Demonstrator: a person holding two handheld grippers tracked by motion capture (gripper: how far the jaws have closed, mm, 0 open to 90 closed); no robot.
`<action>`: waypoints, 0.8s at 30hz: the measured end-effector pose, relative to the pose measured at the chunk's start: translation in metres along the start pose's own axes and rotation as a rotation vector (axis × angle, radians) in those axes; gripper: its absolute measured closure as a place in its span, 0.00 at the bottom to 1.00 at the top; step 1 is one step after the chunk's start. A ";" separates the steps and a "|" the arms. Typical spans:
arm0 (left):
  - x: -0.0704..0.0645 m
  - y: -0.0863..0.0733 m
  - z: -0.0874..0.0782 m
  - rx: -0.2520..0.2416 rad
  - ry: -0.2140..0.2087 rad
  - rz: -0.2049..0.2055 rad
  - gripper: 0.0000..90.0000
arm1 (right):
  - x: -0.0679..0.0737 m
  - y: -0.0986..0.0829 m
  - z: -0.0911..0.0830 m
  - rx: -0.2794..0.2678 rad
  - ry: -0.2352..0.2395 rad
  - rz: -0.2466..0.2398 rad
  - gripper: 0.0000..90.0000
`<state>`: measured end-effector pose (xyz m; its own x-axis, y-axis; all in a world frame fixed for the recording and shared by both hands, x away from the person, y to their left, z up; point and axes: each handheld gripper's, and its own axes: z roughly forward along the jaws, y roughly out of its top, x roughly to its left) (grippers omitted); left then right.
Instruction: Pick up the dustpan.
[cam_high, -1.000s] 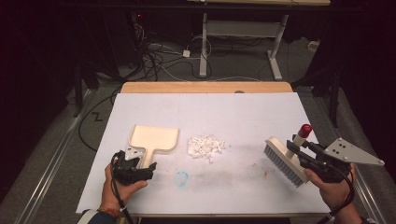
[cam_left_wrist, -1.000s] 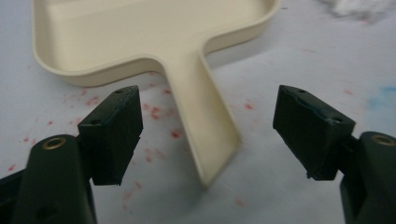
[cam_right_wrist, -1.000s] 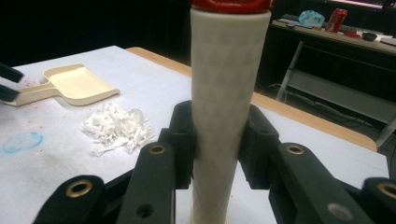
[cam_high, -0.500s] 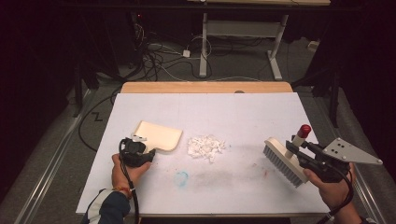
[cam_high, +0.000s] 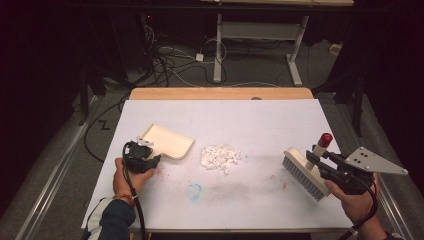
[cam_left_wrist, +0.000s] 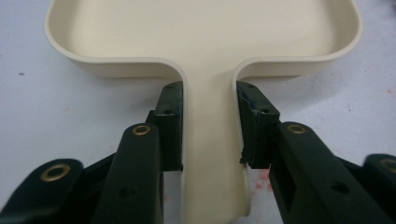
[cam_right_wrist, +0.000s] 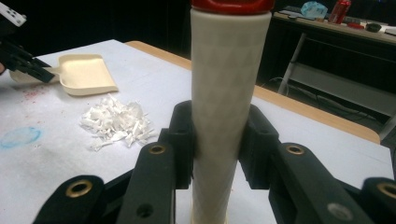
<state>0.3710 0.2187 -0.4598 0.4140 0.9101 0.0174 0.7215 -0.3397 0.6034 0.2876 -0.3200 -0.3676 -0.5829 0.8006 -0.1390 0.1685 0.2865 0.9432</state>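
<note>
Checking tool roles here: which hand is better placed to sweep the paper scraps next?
Right, probably. The right gripper is clamped on the brush, bristles facing the paper scraps. The left gripper is shut on the dustpan beside the pile.

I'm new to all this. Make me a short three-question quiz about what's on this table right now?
1. True or false: the left gripper is shut on the dustpan handle.
2. What does the right gripper hold? A) a brush B) a cup C) a sponge
3. What lies on the table between dustpan and brush?

Key: 1 true; 2 A, by its handle; 3 a pile of white paper scraps.
</note>
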 end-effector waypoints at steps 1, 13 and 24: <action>0.001 0.000 -0.005 0.001 -0.009 0.011 0.71 | -0.001 0.000 0.000 -0.002 -0.002 -0.001 0.78; -0.017 -0.019 -0.054 0.113 -0.097 0.195 0.71 | -0.002 -0.002 0.001 0.007 0.001 0.001 0.78; -0.043 -0.031 -0.061 0.150 -0.182 0.300 0.71 | -0.002 -0.004 0.005 0.011 0.021 0.011 0.78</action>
<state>0.2972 0.2040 -0.4307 0.7010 0.7127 0.0255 0.6209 -0.6275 0.4698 0.2919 -0.3201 -0.3728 -0.5975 0.7925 -0.1222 0.1835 0.2835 0.9413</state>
